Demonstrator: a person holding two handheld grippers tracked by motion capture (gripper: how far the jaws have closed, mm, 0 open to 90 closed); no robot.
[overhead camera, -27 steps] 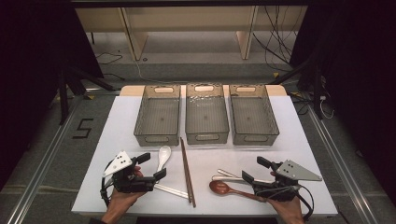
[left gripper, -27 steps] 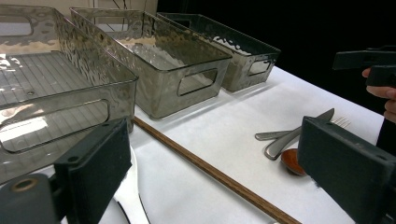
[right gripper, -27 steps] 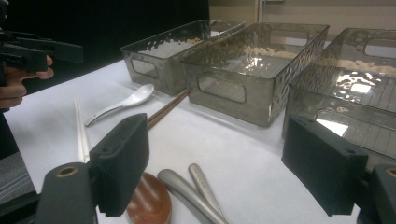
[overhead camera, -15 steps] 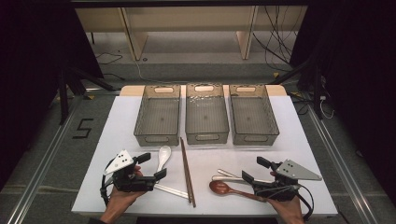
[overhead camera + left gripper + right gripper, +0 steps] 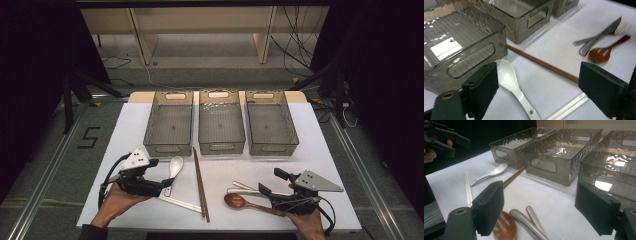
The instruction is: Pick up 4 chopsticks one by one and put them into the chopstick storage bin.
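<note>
Two hand-held grippers stand with jaws wide and empty at the near edge of the tabletop (image 5: 320,150). Left hand-held gripper (image 5: 167,184) is just beside the white spoon (image 5: 174,167), whose bowl lies far and handle runs near, toward that gripper. Right hand-held gripper (image 5: 270,186) faces left at the brown wooden spoon (image 5: 245,203), bowl left, handle running right under it. Each spoon is nearest its own side's hand; I judge either pick-up needs jaws across the handle

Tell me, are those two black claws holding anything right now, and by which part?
Nothing is held. The left gripper stands open beside the white spoon; the right gripper stands open above the brown spoon.
</note>
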